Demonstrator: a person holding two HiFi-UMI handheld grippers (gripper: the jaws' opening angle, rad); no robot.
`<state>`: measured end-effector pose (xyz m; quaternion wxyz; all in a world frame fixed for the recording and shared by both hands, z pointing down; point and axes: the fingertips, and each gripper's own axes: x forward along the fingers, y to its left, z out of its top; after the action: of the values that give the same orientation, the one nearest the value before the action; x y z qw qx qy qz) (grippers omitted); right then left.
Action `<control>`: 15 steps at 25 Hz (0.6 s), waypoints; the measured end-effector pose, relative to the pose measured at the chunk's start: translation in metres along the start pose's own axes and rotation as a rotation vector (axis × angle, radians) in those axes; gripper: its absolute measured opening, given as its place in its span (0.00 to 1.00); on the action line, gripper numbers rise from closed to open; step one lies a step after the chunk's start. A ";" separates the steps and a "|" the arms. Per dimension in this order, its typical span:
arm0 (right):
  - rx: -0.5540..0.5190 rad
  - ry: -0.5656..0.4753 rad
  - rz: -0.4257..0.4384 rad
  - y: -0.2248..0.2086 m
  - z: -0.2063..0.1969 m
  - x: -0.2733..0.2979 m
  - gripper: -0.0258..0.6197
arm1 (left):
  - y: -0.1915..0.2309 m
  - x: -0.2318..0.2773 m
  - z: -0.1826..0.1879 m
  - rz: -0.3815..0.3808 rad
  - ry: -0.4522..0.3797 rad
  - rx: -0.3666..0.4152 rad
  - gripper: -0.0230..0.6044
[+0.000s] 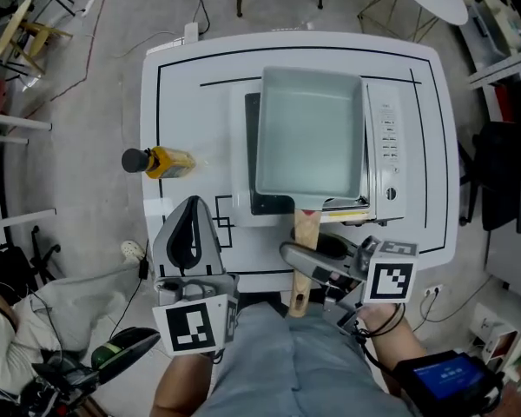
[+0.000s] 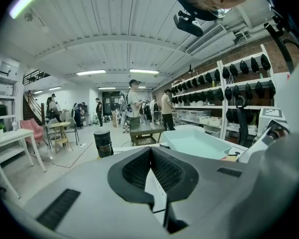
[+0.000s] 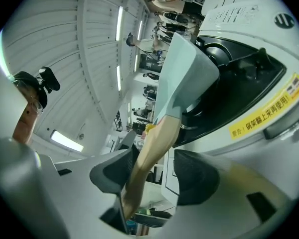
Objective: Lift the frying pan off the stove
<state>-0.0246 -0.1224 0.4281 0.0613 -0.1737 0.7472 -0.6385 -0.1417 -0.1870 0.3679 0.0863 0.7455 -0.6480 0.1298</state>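
**Pan over the stove, handle between the open right jaws**

The pale rectangular frying pan [image 1: 310, 137] lies over the dark top of the white stove [image 1: 386, 159], which stands on the white table [image 1: 178, 85]. Its wooden handle [image 1: 303, 254] points towards the person, past the table's front edge. The right gripper [image 3: 159, 173] has its jaws apart around that handle: the wood lies against one pad, with a gap to the other. The left gripper [image 2: 150, 151] is held over the table's front left part, jaws together with nothing between them. A yellow bottle [image 1: 161, 162] lies on the table's left edge.
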 end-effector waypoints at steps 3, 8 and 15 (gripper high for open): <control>0.005 0.011 -0.002 -0.001 0.000 0.006 0.41 | 0.003 0.005 -0.002 -0.003 0.006 -0.005 0.06; 0.017 0.032 -0.002 -0.002 0.000 0.015 0.40 | 0.006 0.013 -0.003 -0.007 0.012 -0.014 0.06; 0.029 0.058 -0.005 -0.003 -0.003 0.023 0.40 | 0.010 0.020 -0.005 -0.008 0.016 -0.022 0.06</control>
<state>-0.0465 -0.1273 0.4341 0.0405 -0.1558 0.7389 -0.6543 -0.1500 -0.2053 0.3787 0.1002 0.7460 -0.6457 0.1282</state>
